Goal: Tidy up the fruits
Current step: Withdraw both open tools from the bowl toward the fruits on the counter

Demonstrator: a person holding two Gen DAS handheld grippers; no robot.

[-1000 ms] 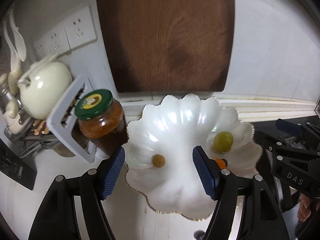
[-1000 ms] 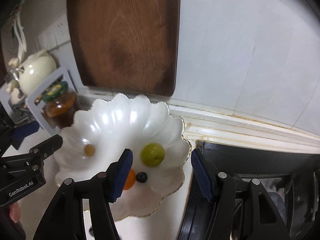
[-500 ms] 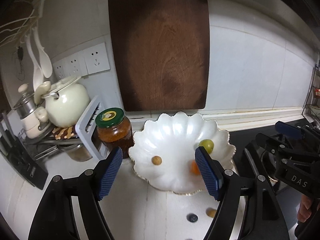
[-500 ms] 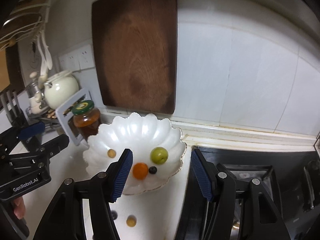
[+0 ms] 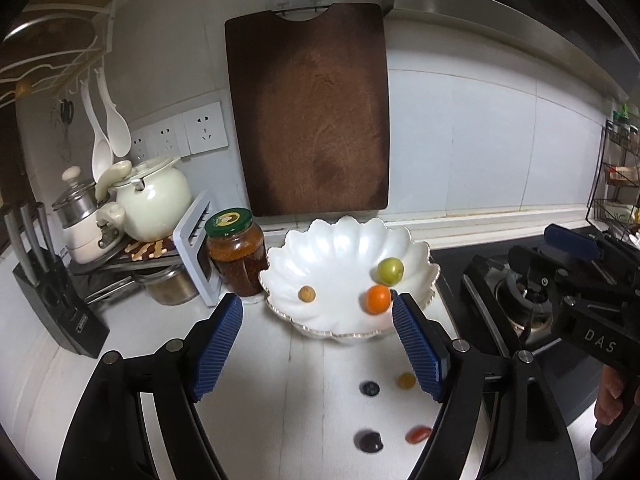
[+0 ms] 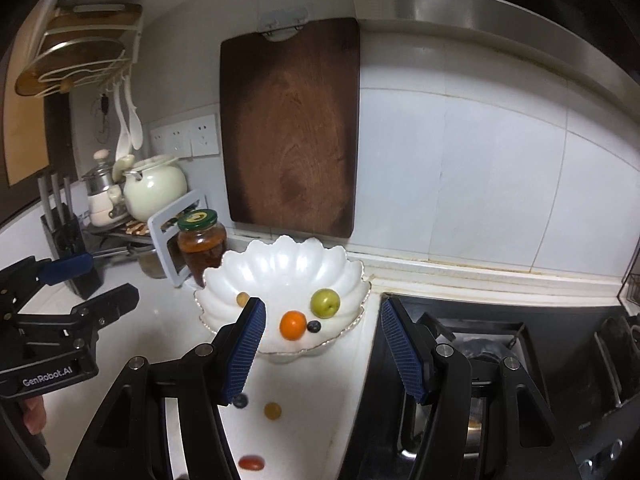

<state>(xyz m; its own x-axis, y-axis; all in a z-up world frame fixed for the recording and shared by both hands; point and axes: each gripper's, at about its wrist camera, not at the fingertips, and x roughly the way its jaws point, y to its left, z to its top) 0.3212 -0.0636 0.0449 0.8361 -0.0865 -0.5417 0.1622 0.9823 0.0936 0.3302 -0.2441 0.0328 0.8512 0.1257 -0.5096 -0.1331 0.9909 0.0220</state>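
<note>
Both grippers, left gripper point(image 5: 316, 344) and right gripper point(image 6: 322, 350), are held wide and empty; the left jaws have just been opening. Four small fruits, including a cherry tomato point(image 5: 418, 435), are left on the counter point(image 5: 280, 380) before the scalloped bowl point(image 5: 336, 248). Being round, light, soft and probably slippery, each should be gripped gently across its middle.

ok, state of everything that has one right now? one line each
left tongs: open, empty, jaws just widened
right tongs: open, empty
bowl: upright, four fruits inside
orange fruit: in bowl
green fruit: in bowl
jar: upright, lid on
red fruit: loose on counter
</note>
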